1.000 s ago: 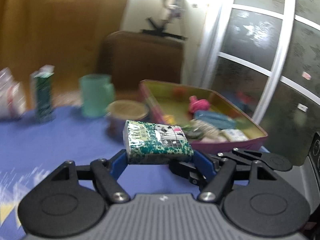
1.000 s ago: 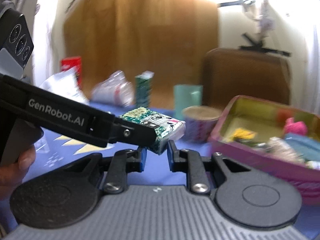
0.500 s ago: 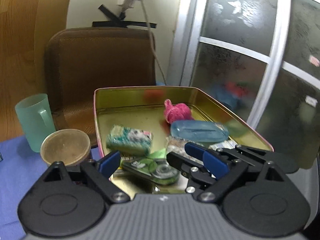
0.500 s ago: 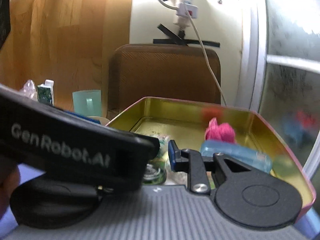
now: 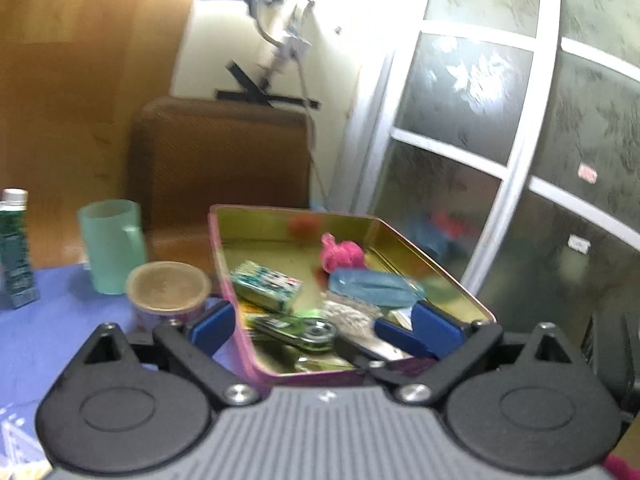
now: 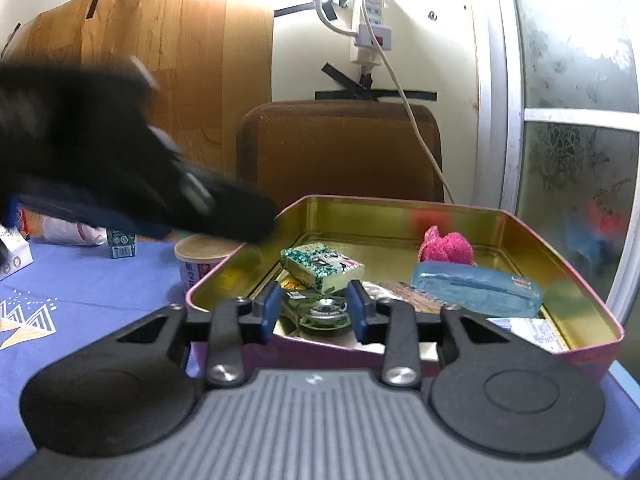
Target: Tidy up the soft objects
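Observation:
The green patterned soft packet [image 5: 266, 286] [image 6: 322, 266] lies loose in the gold-lined tin tray [image 5: 436, 270] [image 6: 400, 202], near its left wall. My left gripper [image 5: 320, 328] hangs before the tray's near rim, jaws still opening wide with nothing pressed between them. My right gripper [image 6: 316, 312] is at the near rim too, jaws opening and empty, with a green round tape holder [image 6: 324, 314] lying beyond them. A pink fluffy toy [image 6: 446, 248] and a clear blue case [image 6: 476, 288] also lie in the tray. The left tool's blurred black body [image 6: 120, 168] crosses the right wrist view.
A paper cup [image 5: 168, 292] [image 6: 200, 264] stands against the tray's left side, with a green plastic cup [image 5: 112, 246] and a small carton [image 5: 14, 248] further left on the blue cloth [image 6: 100, 292]. A brown chair back [image 6: 340, 148] rises behind; a glass door [image 5: 520, 160] stands to the right.
A second ago the left gripper held the green packet above the table with the right fingers at its corner. Now the packet lies in the tray, both jaws are wider, and the left gripper has drawn back.

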A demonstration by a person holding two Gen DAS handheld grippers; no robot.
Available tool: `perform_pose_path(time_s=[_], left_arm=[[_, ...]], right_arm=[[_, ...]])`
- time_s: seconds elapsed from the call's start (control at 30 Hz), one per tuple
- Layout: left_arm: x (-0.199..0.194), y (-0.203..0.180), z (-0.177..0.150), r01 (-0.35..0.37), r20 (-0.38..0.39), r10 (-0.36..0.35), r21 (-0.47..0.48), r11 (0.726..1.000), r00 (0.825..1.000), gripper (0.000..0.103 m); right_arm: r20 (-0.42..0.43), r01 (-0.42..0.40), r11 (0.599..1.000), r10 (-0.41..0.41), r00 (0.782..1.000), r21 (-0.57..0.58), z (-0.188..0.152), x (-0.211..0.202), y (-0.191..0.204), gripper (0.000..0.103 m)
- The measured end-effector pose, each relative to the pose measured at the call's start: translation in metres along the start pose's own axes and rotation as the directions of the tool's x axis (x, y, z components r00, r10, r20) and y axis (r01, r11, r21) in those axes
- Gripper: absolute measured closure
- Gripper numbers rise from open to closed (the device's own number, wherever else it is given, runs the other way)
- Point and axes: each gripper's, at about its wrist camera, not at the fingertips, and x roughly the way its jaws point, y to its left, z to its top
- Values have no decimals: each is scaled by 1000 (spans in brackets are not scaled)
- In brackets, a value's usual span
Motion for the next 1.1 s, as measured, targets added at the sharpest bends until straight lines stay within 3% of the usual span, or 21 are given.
perform_pose_path(time_s=[0.17,0.33,0.5,0.7,0.9,1.1], left_arm=[[-22,7,-12,-107,-8,107,5,994,994,0],[-37,8,-30,-184,-17,185,42,982,983,0],[-47,10,-40,-185,-16,185,35,982,983,0],[-61,10,-43,-236,60,235,20,971,970,0],[-73,16,-46,-250,113,251,-28,968,961,0],[-76,22,-43,-263,101,268,-60,963,958,0]], right_arm=[[24,1,996,-3,1000,93,0,-20,-5,56],[-16,-12,978,16,1000,209,-3,-34,-11,49],[-48,-29,961,44,998,277,-2,-42,-8,38],[-29,-32,955,42,999,294,3,-47,0,29],[-37,-39,955,53,998,295,3,-47,7,28],[-49,-47,957,64,997,286,3,-45,11,28]])
